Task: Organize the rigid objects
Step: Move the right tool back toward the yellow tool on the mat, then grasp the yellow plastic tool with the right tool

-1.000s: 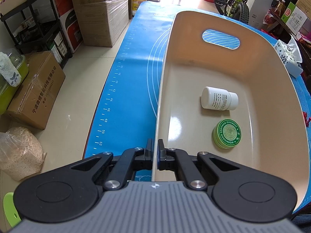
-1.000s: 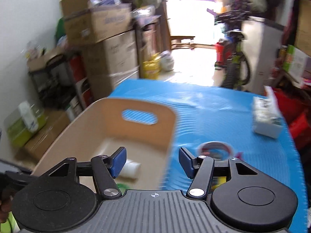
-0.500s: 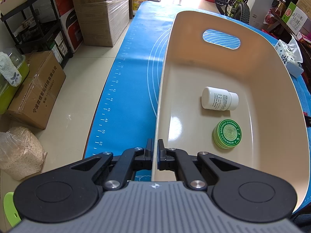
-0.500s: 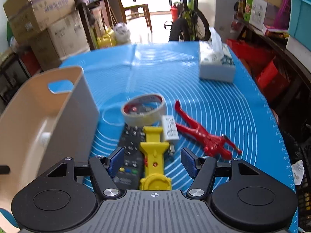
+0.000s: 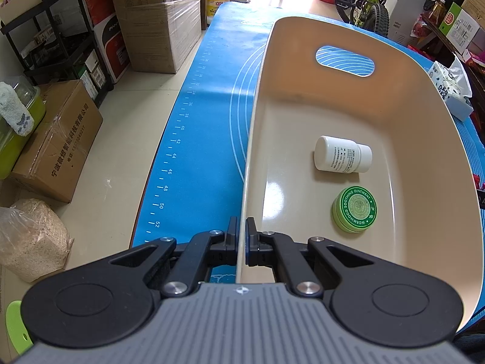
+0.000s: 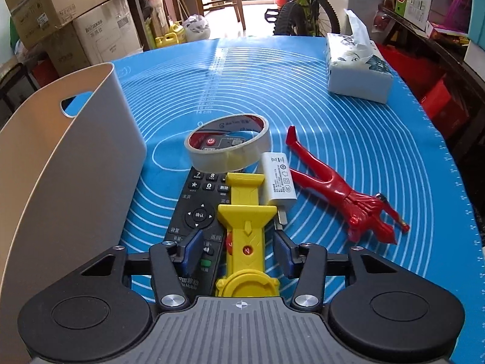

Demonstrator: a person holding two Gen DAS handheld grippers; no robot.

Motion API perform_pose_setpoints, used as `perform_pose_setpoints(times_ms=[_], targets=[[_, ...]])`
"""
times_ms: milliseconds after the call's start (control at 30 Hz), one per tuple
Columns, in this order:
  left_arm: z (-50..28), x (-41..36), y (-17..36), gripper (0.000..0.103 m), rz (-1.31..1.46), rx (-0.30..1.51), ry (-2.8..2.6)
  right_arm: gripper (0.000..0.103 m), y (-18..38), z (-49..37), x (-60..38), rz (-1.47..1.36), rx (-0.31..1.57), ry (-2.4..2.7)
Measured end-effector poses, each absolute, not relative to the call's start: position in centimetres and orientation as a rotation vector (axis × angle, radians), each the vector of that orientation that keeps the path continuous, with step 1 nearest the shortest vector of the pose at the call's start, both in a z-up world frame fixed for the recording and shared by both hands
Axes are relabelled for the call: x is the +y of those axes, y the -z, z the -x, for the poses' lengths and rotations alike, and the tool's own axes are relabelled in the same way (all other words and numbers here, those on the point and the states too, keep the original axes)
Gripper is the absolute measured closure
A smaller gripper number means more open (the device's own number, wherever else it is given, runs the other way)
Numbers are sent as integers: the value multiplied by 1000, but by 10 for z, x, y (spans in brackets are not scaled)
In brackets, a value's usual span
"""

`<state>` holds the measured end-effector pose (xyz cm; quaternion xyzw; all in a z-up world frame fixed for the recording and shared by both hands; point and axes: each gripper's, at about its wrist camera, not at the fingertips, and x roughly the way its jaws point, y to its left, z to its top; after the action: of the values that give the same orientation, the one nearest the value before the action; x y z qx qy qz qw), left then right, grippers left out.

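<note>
Ointment tin shows only from left wrist.

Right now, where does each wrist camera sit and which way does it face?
Left wrist: on the left gripper, angled down along the beige bin; its jaws are clamped on the bin's near rim; inside lie a white pill bottle and a green ointment tin.
Right wrist: on the right gripper, angled down over the blue mat; its jaws are closing around the yellow toy, not yet touching, which lies on a black remote.
Shared: bin, mat, tissue box.
</note>
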<state>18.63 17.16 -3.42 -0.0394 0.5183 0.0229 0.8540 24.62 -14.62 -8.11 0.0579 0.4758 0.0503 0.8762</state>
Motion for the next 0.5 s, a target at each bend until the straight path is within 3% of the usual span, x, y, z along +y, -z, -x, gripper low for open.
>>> perform_pose_setpoints(times_ms=[167, 500], targets=[[-186, 171, 34, 98, 83, 1090, -48, 57, 84, -250, -157, -241, 1006, -123], [-186, 171, 34, 98, 83, 1090, -48, 67, 79, -244, -159, -233, 986, -107]])
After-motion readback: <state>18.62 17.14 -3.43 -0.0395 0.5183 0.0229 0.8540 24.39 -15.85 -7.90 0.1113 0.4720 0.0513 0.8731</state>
